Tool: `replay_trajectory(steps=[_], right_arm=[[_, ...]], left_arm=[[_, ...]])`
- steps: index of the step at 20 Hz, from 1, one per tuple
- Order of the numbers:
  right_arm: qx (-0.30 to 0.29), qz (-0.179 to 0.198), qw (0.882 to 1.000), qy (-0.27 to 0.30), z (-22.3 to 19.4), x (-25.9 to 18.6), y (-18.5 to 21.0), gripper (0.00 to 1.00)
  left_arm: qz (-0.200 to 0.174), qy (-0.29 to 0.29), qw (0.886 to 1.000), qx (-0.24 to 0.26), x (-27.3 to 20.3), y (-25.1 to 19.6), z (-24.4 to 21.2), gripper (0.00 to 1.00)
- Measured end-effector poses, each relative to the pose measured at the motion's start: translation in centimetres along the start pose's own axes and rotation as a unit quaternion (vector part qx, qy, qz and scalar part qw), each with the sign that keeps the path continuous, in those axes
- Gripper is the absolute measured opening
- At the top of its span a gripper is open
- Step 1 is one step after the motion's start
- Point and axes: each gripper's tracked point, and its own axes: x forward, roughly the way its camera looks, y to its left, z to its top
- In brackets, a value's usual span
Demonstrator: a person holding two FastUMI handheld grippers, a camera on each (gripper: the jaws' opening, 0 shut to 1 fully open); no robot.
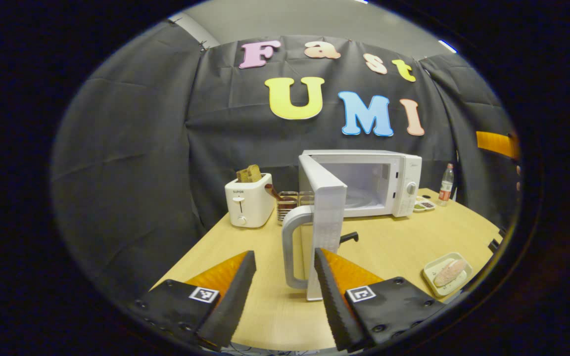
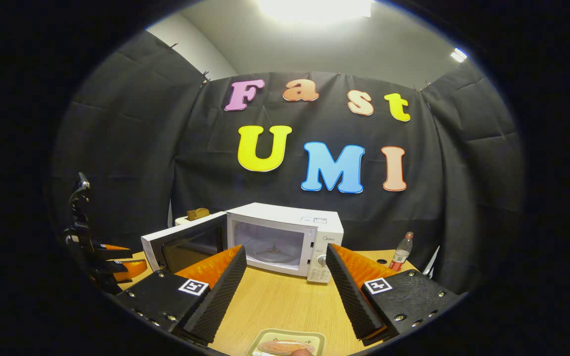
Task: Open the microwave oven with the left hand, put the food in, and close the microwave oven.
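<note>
Microwave oven (image 2: 285, 240) door (image 1: 327, 217) open; both grippers (image 1: 285, 277) (image 2: 285, 282) spread, empty. Risk: right gripper tipping the food tray (image 2: 287, 342) when grabbing.

The toaster (image 1: 248, 203), left of the microwave (image 1: 364, 183), bore the word "SUPOR" on its front. The microwave's own badge was too small to read.
</note>
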Motion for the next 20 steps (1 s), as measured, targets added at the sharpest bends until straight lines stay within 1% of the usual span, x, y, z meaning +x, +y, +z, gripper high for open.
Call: replay_trajectory(steps=[1, 2, 4, 7, 11, 14, 20], right_arm=[[-0.004, 0.012, 1.000, 0.003, -0.2, 0.1, 0.0, 0.99], [-0.009, 0.025, 1.000, 0.008, -0.6, 0.1, -0.2, 0.99], [-0.020, 0.056, 0.998, 0.018, -1.5, 0.3, -0.1, 0.99], [-0.054, 0.098, 0.992, 0.053, -4.3, 0.4, -0.3, 0.99], [-0.070, 0.152, 0.981, 0.095, -8.3, 0.1, -0.3, 0.99], [-0.072, 0.196, 0.969, 0.133, -11.6, -0.2, 0.1, 0.99], [-0.099, 0.272, 0.935, 0.203, -17.7, -1.0, 0.1, 0.99]], left_arm=[[0.009, -0.004, 1.000, -0.002, -1.0, -0.4, 0.2, 0.93], [0.016, -0.010, 1.000, -0.003, -2.1, -0.8, 0.7, 0.88], [0.029, -0.024, 0.999, 0.001, -3.9, -1.7, 2.1, 0.94], [0.035, -0.049, 0.998, 0.002, -5.9, -3.6, 4.9, 0.95], [0.040, -0.075, 0.996, 0.002, -8.2, -6.5, 8.1, 0.96], [0.043, -0.089, 0.995, 0.010, -9.6, -8.3, 9.7, 0.95], [0.065, -0.092, 0.994, 0.006, -11.2, -9.9, 10.5, 0.95]])
